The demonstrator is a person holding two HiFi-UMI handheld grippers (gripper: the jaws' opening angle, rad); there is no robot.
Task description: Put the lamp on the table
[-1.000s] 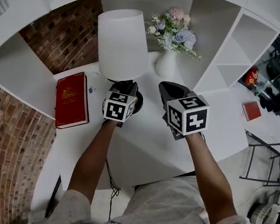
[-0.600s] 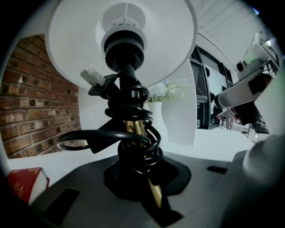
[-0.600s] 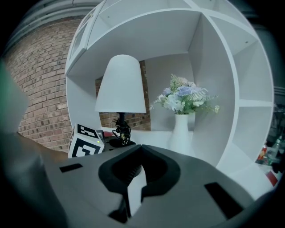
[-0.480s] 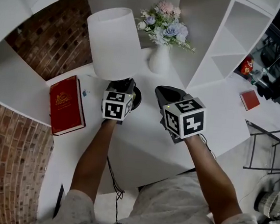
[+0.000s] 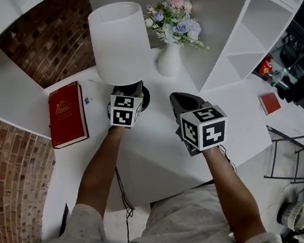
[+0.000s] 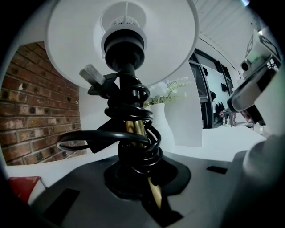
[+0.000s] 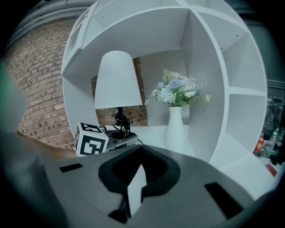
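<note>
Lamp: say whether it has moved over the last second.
Yes, slightly. In the head view the lamp has shifted alongside the red book, away from the person and towards the vase.

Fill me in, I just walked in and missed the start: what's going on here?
A person works with a handheld gripper in each hand. The left gripper is clamped on the cord-wrapped stem of the lamp, held upright at the white table beside a vase of flowers. The right gripper hangs nearby, empty, fingers barely apart.
</note>
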